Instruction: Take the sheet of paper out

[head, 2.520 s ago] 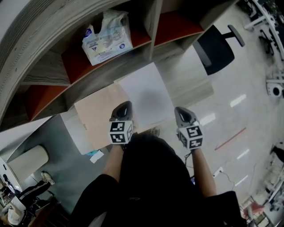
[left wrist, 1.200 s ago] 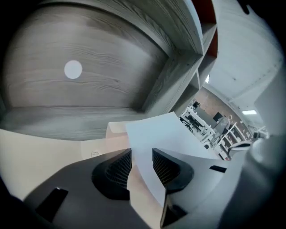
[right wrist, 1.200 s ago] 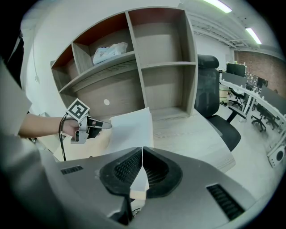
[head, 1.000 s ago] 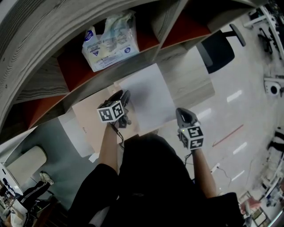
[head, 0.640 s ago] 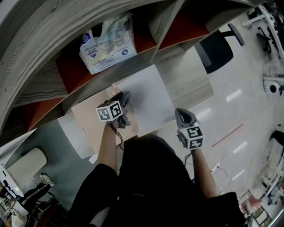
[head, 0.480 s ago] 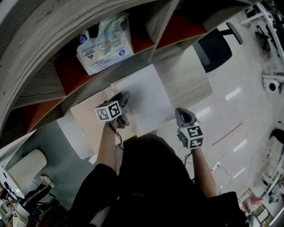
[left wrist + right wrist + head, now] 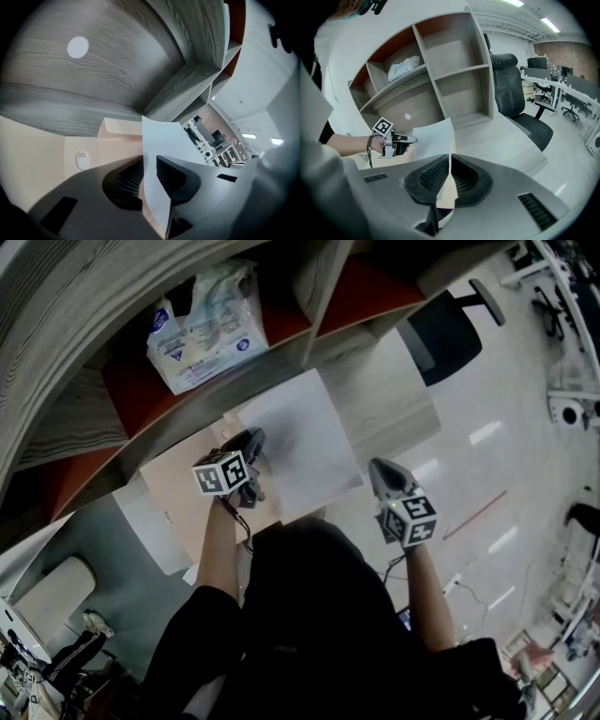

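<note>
A white sheet of paper lies on a beige folder on the desk, below the shelves. My left gripper reaches the sheet's left edge. In the left gripper view the sheet stands on edge between the left gripper's pads. Its jaws have just been closing, and a narrow gap still shows beside the paper. My right gripper is at the sheet's near right corner. In the right gripper view, the right gripper is shut on the sheet and a beige layer of the folder.
A wooden shelf unit with red back panels stands behind the desk, with a packet of tissues in one compartment. A black office chair is at the desk's right end. The pale desk top extends to the right of the sheet.
Since the oldest frame my left gripper has moved forward from the folder's near edge to the sheet's left edge and turned sideways. The right gripper has stayed at the near corner.
</note>
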Action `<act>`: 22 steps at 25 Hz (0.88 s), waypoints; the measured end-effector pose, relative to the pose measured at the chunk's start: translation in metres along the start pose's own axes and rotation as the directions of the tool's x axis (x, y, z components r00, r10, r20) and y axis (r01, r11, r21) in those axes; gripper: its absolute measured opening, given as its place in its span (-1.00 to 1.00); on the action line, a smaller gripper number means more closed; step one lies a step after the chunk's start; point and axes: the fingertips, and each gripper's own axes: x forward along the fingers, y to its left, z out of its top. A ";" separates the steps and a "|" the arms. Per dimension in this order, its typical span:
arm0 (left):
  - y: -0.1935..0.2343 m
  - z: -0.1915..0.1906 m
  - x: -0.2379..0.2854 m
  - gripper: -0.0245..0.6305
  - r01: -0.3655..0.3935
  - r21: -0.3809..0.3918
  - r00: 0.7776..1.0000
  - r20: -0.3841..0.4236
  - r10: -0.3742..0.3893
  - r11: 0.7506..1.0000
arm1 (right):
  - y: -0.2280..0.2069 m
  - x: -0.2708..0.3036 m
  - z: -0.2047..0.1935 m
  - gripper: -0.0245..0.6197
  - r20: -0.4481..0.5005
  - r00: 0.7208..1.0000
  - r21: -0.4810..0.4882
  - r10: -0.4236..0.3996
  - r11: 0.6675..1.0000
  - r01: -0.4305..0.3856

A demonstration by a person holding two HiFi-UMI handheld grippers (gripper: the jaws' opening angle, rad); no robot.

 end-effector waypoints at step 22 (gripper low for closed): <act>-0.017 -0.009 0.012 -0.75 0.056 0.051 0.997 -0.053 -0.053 0.997 | 0.010 0.019 -0.055 -0.34 -0.116 0.970 0.187 0.215 0.964 -0.192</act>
